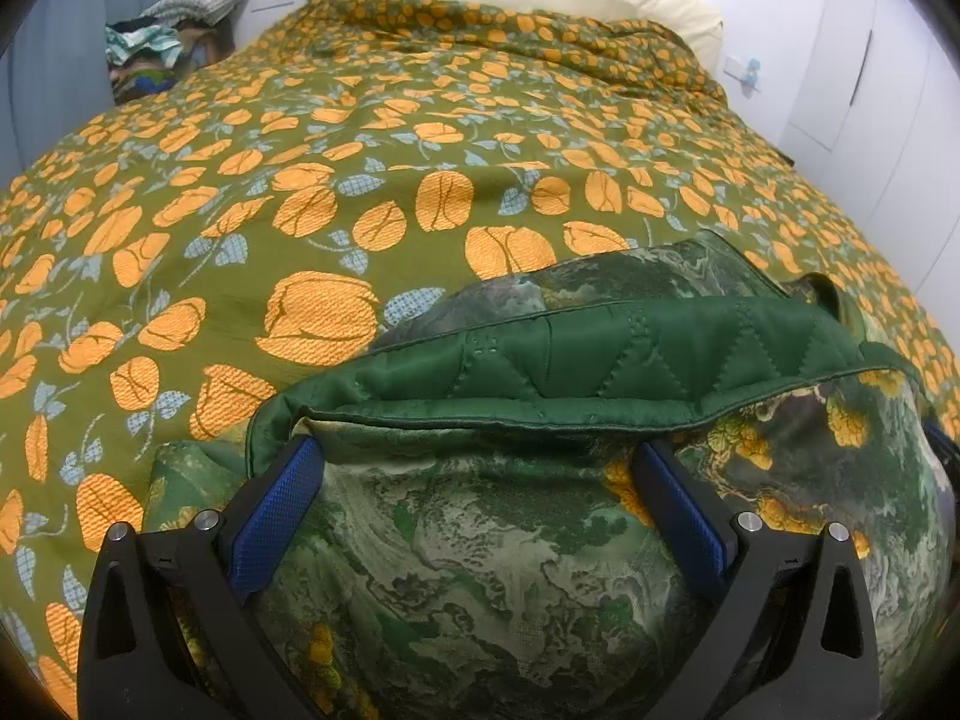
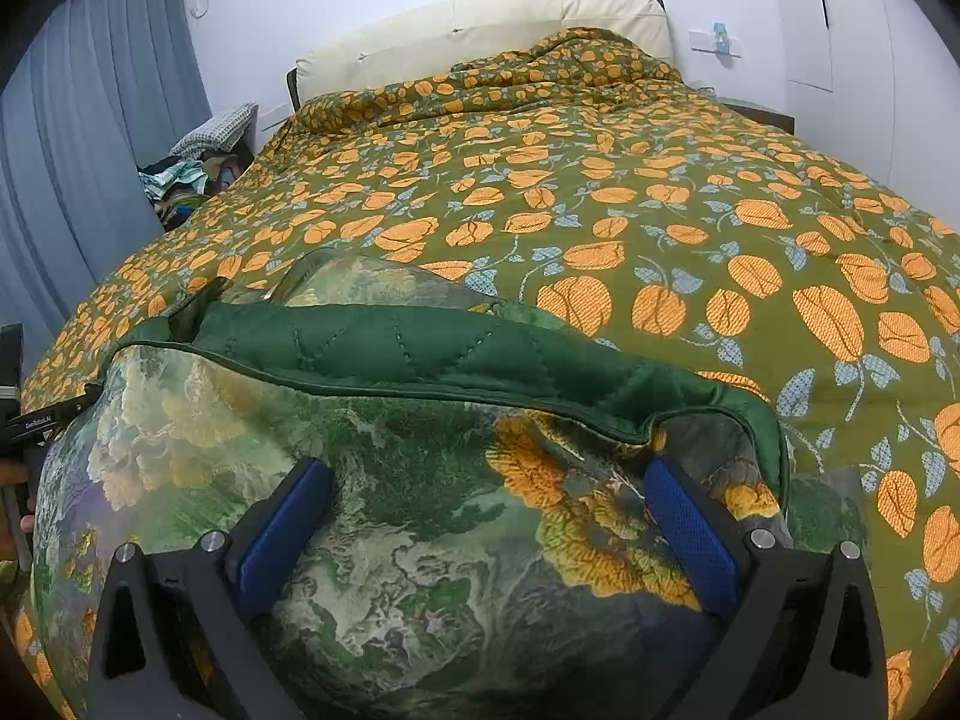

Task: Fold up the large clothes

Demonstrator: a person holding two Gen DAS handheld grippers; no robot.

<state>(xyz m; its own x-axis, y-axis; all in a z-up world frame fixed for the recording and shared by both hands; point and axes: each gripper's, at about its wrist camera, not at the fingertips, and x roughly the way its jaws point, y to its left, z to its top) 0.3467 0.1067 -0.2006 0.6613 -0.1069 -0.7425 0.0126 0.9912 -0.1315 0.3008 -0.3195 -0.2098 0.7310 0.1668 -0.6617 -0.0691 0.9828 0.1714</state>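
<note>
A large quilted garment (image 1: pixel 492 546) with a green landscape print and a plain dark green lining (image 1: pixel 600 354) lies bunched on the bed in front of both grippers. It also shows in the right wrist view (image 2: pixel 420 540), with its lining edge (image 2: pixel 420 354) turned over on top. My left gripper (image 1: pixel 480 462) is open, its blue pads (image 1: pixel 276 516) wide apart and resting on the printed fabric. My right gripper (image 2: pixel 489 480) is open too, its blue pads (image 2: pixel 690 528) spread over the fabric. Neither holds anything.
The bed is covered by a green bedspread with orange flowers (image 1: pixel 360 180), bunched near the cream headboard (image 2: pixel 480 30). A pile of clothes (image 1: pixel 150 54) sits left of the bed by a blue curtain (image 2: pixel 90 150). White wardrobe doors (image 1: pixel 870 90) stand at the right.
</note>
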